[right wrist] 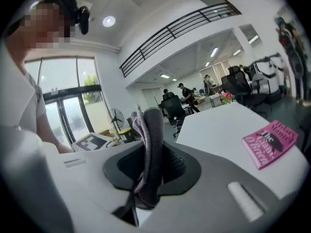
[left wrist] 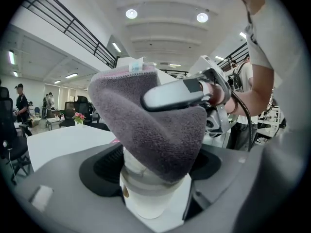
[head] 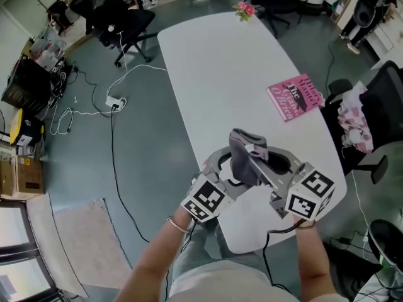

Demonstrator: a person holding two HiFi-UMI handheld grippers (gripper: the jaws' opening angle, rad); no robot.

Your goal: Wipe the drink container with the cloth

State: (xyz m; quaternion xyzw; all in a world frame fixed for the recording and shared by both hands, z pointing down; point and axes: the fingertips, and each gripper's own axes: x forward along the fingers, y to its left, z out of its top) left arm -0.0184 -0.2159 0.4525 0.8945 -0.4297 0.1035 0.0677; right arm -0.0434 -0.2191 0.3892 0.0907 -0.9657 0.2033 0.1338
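Holding cloth (head: pixel 244 157), right gripper (right wrist: pixel 146 186) leans over cup (left wrist: pixel 150 200).

The cloth (left wrist: pixel 155 125) is showing a dusky grey-mauve pile with a paler pink stitched edge. The drink container (left wrist: pixel 150 200) is showing white, with a greyish band under its rim. The left gripper (left wrist: pixel 153 178) and right gripper (right wrist: pixel 148 174) are showing pale grey shells with black ribbed fingers (left wrist: pixel 104 166), each wearing black-and-white square markers. The surface (head: pixel 227 74) is looking plain white. The book (head: pixel 295 97) is showing bright pink with white and black lettering, and beyond the book the flowers (head: pixel 245 9) are showing pink.
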